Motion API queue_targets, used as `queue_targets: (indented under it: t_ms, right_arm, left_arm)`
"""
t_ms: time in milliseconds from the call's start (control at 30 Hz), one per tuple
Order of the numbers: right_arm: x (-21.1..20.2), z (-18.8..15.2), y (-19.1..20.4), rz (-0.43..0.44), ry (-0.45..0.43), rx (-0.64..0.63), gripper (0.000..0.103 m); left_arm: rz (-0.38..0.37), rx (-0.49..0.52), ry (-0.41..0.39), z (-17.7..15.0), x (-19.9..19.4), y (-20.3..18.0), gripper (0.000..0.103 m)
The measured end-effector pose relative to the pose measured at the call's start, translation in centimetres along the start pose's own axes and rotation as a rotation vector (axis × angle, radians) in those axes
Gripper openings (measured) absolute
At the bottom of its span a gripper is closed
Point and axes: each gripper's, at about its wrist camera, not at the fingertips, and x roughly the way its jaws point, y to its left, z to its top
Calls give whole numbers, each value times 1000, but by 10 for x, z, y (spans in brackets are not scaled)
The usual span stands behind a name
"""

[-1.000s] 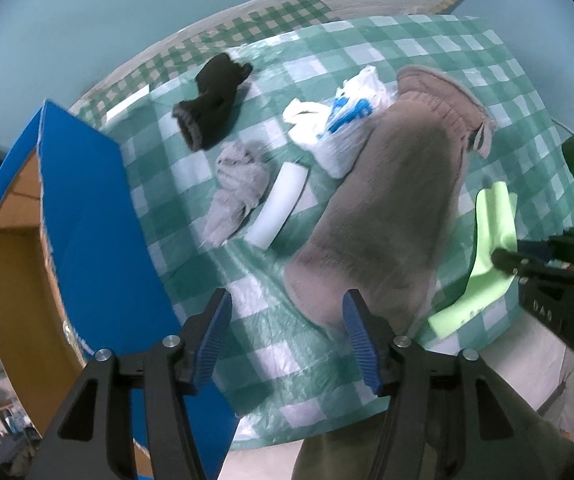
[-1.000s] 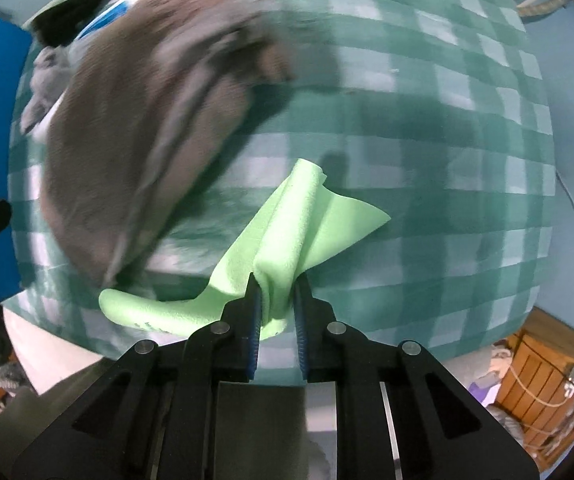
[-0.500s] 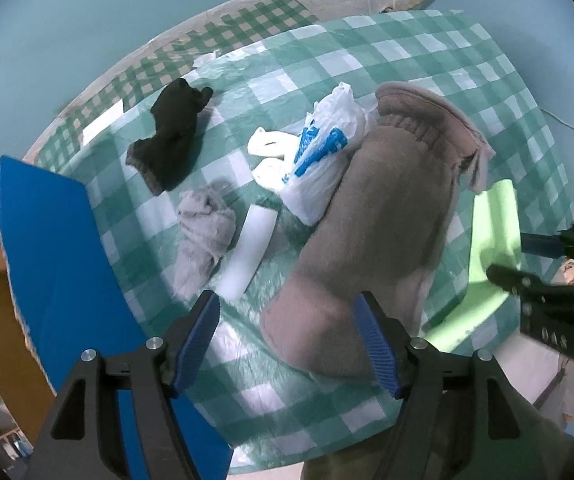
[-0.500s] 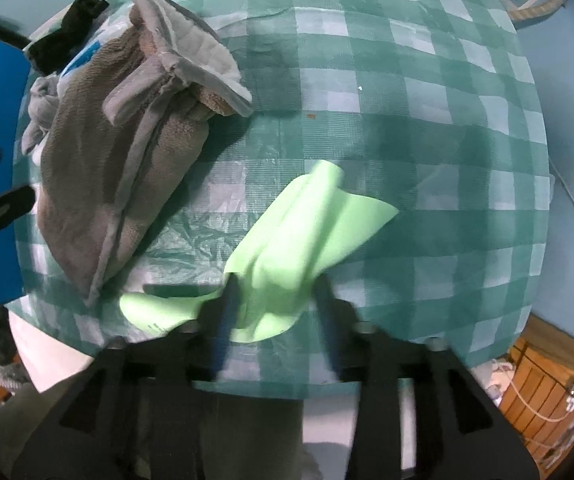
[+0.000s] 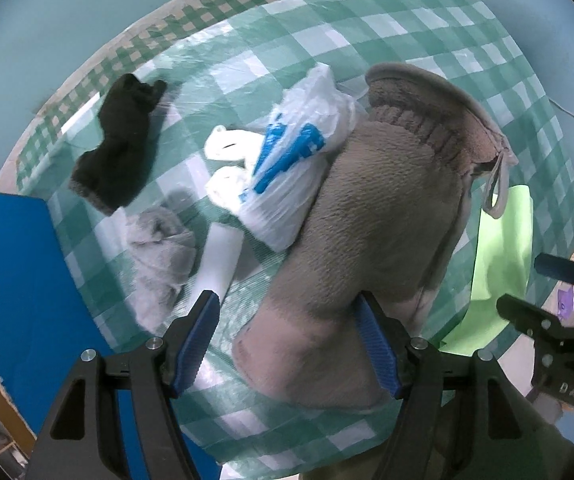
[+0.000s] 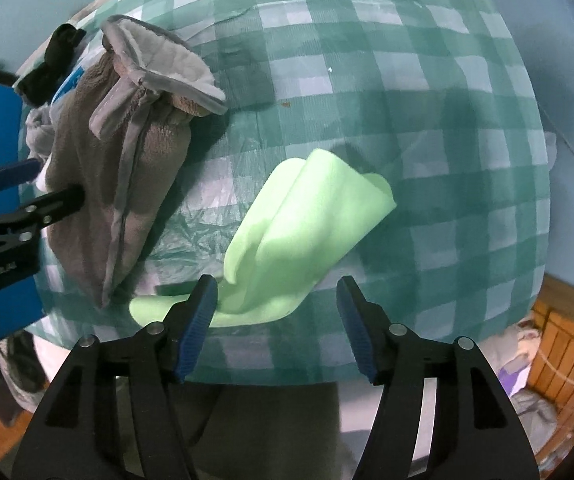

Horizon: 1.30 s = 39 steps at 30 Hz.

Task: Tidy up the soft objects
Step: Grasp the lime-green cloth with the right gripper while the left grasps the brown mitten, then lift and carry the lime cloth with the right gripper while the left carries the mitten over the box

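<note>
My left tongs (image 5: 287, 342) stand wide open with nothing gripped, their blue pads spread to either side of the near end of the grey-brown fleece garment (image 5: 375, 216), which lies lengthwise away from me on the green-and-white checked tabletop (image 5: 427, 36). The inner pad looks to be right at the fleece's edge, though I cannot tell whether it touches. Beyond the tips and a little outward lie a white roll (image 5: 221, 260) and, just beside it, a crumpled grey cloth (image 5: 159, 252). Farther ahead rests a white plastic bag with blue print (image 5: 295, 160), pressed against the fleece's side, and beyond that, outward, a black sock (image 5: 121, 148) lying apart from the rest. A blue box flap (image 5: 11, 280) rises at the outer side of these tongs. My right tongs (image 6: 277, 330) are also spread wide and hold nothing; the light green cloth (image 6: 307, 236) lies loose and rumpled on the tabletop just ahead of them, its near edge running between the pads and close by the inner one. The fleece garment (image 6: 127, 168) sits inward of that cloth, its quilted grey collar folded open at the far end, and my left tongs (image 6: 53, 186) reach in at its near side.
</note>
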Motion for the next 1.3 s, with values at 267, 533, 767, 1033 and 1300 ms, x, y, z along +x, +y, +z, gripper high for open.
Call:
queue_targets:
  t_ms: [267, 533, 767, 1033, 1300]
  right_arm:
    - [9, -1, 3, 13, 12, 7, 62]
    - [-1, -5, -2, 20, 19, 17, 62]
    - [5, -7, -4, 17, 20, 29, 62]
    - [6, -11, 1, 16, 20, 36, 62]
    - [10, -12, 7, 8, 22, 54, 62]
  left_arm:
    - [-42, -16, 42, 12, 18, 0, 78]
    - [-107, -68, 28, 10, 21, 10, 61]
    - [-112, -75, -27, -7, 8, 3, 30]
    - [-122, -101, -69, -36, -11, 0, 28]
    - [-113, -125, -96, -65, -34, 3, 28]
